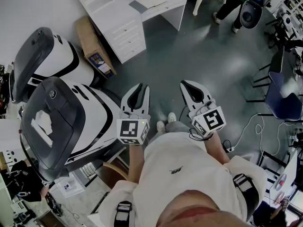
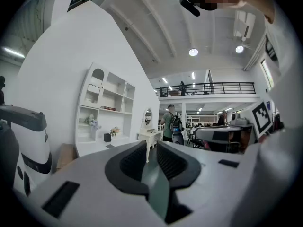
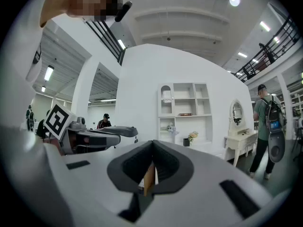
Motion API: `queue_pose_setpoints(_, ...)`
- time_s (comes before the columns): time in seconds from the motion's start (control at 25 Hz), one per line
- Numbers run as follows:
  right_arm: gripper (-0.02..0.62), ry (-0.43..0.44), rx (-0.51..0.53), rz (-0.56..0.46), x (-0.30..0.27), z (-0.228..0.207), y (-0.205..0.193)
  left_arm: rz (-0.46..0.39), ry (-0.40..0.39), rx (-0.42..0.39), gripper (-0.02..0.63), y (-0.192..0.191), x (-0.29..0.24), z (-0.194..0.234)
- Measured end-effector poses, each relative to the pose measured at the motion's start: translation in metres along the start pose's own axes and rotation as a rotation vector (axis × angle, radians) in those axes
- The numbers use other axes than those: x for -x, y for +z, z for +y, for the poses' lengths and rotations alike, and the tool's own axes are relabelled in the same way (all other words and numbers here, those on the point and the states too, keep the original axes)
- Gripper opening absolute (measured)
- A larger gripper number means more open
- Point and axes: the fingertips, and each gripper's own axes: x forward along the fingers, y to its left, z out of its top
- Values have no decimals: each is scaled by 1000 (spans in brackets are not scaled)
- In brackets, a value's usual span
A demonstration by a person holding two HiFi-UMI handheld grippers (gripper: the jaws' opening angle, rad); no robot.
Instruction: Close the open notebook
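Observation:
I cannot make out an open notebook for certain. A flat pale sheet (image 1: 152, 0) lies on the white desk (image 1: 123, 20) far ahead, too small to identify. My left gripper (image 1: 141, 86) (image 2: 151, 144) is held at chest height over the floor, its jaws a narrow slit apart with nothing between them. Beside it my right gripper (image 1: 185, 83) (image 3: 152, 144) has its tips touching and holds nothing. Both point forward toward the desk. Each gripper shows in the other's view: the right gripper (image 2: 226, 134) and the left gripper (image 3: 102, 134).
Two large white-and-black machines (image 1: 61, 117) stand close at my left, with a cardboard box (image 1: 94, 46) behind them. A white shelf unit (image 2: 105, 109) and a vanity table (image 2: 150, 136) lie ahead. A person with a backpack (image 3: 267, 126) stands at the right. A blue chair (image 1: 283, 100) is at far right.

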Motion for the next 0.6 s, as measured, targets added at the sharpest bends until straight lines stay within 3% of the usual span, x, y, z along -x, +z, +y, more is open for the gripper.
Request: queue_pose_setpoints(0.6, -3, -40, -29, 3, -32, -10, -7, 4, -18, 20, 0, -6, -21, 25)
